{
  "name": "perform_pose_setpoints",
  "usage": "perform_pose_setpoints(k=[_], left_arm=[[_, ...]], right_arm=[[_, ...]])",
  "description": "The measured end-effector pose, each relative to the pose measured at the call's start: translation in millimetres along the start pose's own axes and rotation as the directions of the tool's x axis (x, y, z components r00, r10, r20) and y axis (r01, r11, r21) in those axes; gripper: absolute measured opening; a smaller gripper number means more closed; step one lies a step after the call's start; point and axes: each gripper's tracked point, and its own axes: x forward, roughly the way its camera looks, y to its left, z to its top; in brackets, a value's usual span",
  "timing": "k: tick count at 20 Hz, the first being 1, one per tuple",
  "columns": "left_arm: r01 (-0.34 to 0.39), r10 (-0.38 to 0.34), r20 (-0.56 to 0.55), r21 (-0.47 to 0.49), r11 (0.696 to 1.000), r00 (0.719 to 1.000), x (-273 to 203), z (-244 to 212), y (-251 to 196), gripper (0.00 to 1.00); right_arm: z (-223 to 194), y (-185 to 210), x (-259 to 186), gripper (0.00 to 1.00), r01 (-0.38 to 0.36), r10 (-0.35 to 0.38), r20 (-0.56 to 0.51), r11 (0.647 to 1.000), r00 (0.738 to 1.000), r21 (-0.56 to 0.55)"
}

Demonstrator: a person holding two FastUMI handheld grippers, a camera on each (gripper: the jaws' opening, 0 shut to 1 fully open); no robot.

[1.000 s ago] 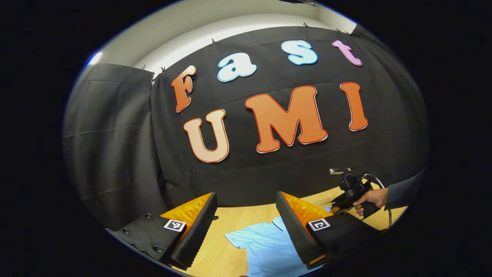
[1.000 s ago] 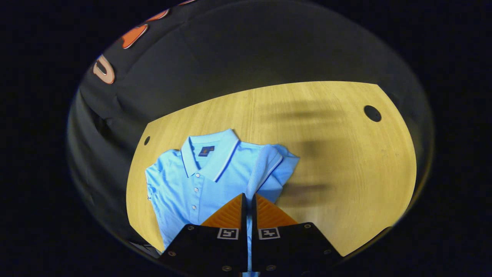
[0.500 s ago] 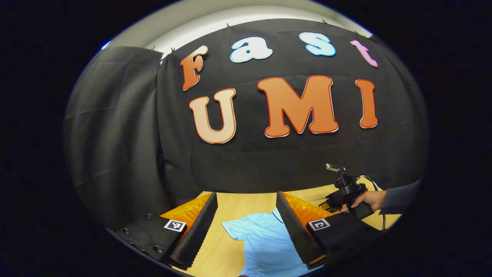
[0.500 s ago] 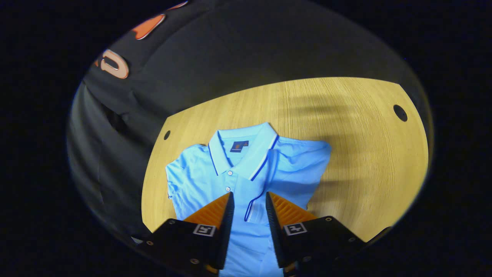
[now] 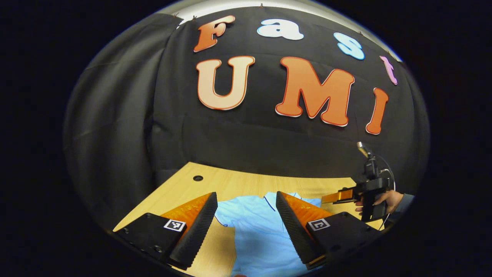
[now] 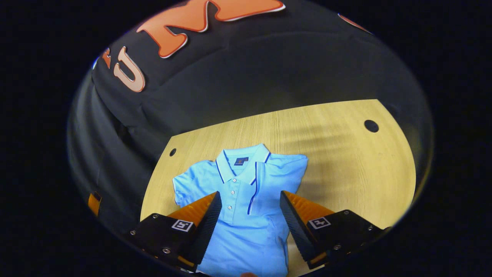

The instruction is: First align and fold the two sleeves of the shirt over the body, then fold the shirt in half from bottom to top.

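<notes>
We see the light-blue shirt (image 6: 246,200) lying face up on the wooden surface (image 6: 346,161), collar toward the booth wall. One sleeve (image 6: 269,181) is already folded in over the body, its piped edge running down beside the button placket; the other sleeve (image 6: 184,184) lies spread out flat to the side.

Our right hand-held gripper (image 6: 250,219) hangs above the chest with its jaws wide apart and nothing between them. Our left hand-held gripper (image 5: 246,223) is likewise spread wide and empty, held above the shirt near the spread sleeve.

The main risk, as we judge it, lies in picking up that second sleeve. If we pinch too deep, we may catch the body layer beneath and drag the whole shirt, which would shift the collar and pull the first fold open. If we grasp only the thin hem, the cloth may slip out mid-fold and land crooked, so the sleeves fail to line up. The folded sleeve rests loose, so a brush from the right hand-held gripper could flip it back.
</notes>
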Motion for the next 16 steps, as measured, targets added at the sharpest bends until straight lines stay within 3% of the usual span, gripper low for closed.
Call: perform_pose_setpoints(k=[3,6,10,16], left_arm=[[0.022,-0.023,-0.084,-0.011,1.0,0.996,31.2,-14.4,22.5,0.97],[0.019,-0.024,-0.216,-0.028,0.999,0.976,56.4,-43.2,42.3,0.97],[0.033,-0.057,-0.33,-0.078,0.996,0.942,96.9,-64.9,60.5,0.99],[0.015,-0.074,-0.538,-0.113,0.993,0.84,155.0,-126.0,78.1,0.99]], right_arm=[[4.2,-6.4,-35.2,0.96,0.08,-0.075,0.1,0.996,0.992,-0.047],[10.1,-11.5,-65.2,0.96,0.173,-0.153,0.2,0.981,0.968,-0.089],[-1.4,-4.8,-100.3,0.96,0.223,-0.192,0.267,0.971,0.945,-0.091],[-34.0,-3.4,-132.1,0.96,0.3,-0.288,0.298,0.954,0.91,0.008]])
